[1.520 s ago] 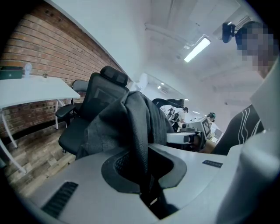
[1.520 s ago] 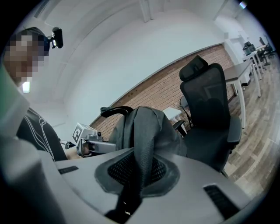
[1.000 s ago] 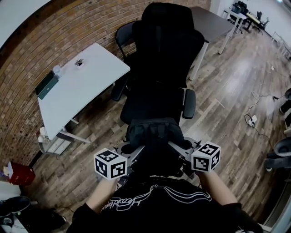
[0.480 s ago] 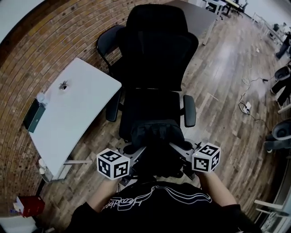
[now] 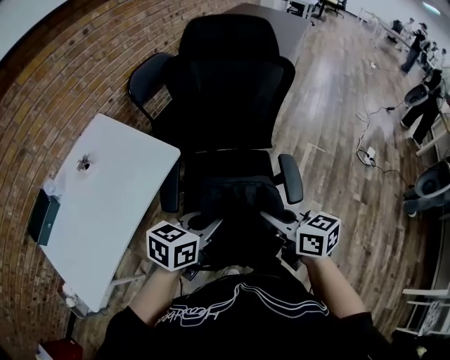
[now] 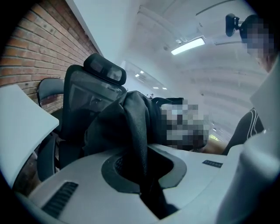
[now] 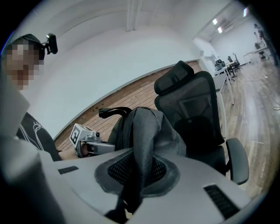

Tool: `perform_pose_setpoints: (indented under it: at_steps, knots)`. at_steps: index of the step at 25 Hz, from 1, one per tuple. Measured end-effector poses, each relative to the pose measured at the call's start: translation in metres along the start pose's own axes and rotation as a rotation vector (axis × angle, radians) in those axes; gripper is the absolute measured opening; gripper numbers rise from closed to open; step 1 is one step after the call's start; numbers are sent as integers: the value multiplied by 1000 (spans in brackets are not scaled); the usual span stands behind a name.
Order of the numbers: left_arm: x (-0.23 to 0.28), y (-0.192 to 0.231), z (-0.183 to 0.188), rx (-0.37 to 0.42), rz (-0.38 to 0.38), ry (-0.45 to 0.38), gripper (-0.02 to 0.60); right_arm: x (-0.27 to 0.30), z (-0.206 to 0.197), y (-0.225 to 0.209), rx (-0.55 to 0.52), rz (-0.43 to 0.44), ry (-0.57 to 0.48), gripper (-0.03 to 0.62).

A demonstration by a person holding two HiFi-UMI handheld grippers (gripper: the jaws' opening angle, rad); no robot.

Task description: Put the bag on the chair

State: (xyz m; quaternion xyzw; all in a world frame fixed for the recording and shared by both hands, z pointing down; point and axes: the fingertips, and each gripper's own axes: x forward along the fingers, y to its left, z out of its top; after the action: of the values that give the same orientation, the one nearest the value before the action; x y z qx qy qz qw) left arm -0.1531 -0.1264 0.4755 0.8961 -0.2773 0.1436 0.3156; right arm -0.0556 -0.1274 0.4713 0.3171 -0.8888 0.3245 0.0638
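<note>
A black bag hangs between both grippers, right at the front edge of the black office chair, its top over the seat. My left gripper is shut on a bag strap, which runs through its jaws. My right gripper is shut on another strap on the bag's other side. The bag bulges up in front of the chair back in the right gripper view. In the left gripper view the bag covers most of the chair.
A white table stands left of the chair against the brick wall, with a dark box on it. A second black chair stands behind. A grey table is at the back. A power strip and cable lie on the wooden floor.
The chair has come nearer and slid left in the head view. The bag, held by both grippers, has moved forward from short of the seat to its front edge.
</note>
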Motion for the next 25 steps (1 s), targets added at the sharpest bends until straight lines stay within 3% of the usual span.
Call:
perform_pose_setpoints:
  at_steps: [8,25]
  knots:
    - [23,40,32,22,13,6,58,31,30,-31,-4,-20,-1,34]
    - [118,142,85,-51,71,2,58,109,86,-155,-13,-2,96,34]
